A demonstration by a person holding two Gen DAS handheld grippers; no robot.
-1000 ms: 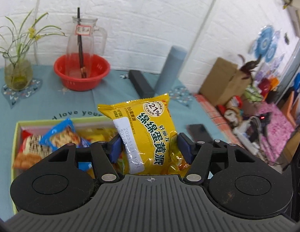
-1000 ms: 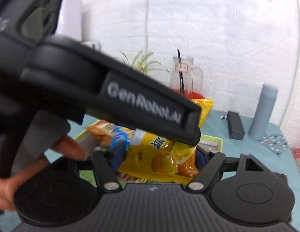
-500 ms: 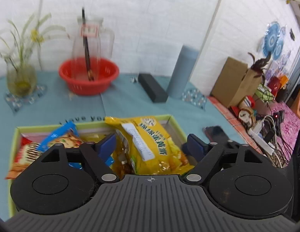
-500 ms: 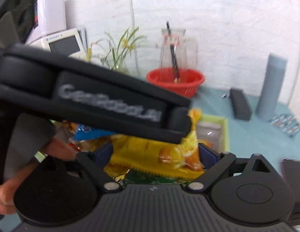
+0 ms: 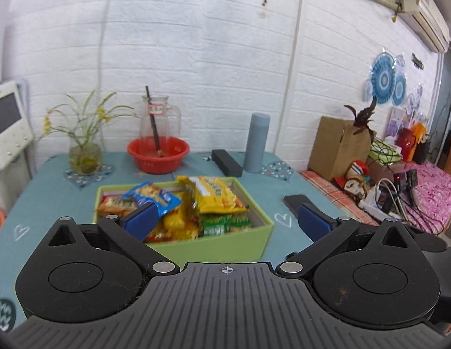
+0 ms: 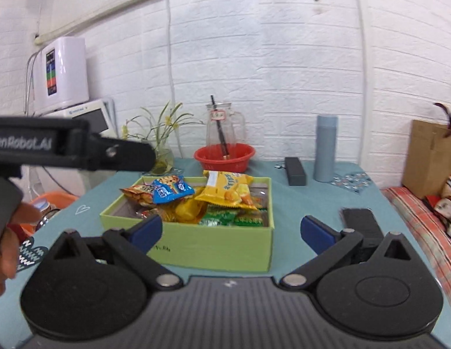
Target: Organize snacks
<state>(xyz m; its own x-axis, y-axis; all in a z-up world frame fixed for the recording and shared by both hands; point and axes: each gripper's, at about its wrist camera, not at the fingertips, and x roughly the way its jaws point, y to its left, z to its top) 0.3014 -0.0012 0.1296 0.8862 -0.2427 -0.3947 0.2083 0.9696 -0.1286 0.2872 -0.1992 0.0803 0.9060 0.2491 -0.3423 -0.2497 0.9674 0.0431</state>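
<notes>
A green box (image 5: 211, 245) on the blue tablecloth holds several snack packets. A yellow packet (image 5: 215, 195) lies on top at its right, a blue packet (image 5: 151, 196) at its left. The box (image 6: 219, 247) with the yellow packet (image 6: 225, 190) and the blue packet (image 6: 170, 190) also shows in the right wrist view. My left gripper (image 5: 227, 222) is open and empty, held back from the box's near wall. My right gripper (image 6: 231, 231) is open and empty, in front of the box. The left gripper's body (image 6: 65, 148) crosses the right wrist view at the left.
Behind the box stand a red bowl (image 5: 158, 154) with a glass jug (image 5: 157, 122), a plant vase (image 5: 85, 157), a grey bottle (image 5: 257, 143) and a black bar (image 5: 227, 166). A black phone (image 5: 295, 203) lies right of the box. A cardboard box (image 5: 338, 148) and clutter lie beyond the table's right edge.
My left gripper opened and let the yellow packet drop into the box. Both grippers then pulled back and up from the box, jaws wide.
</notes>
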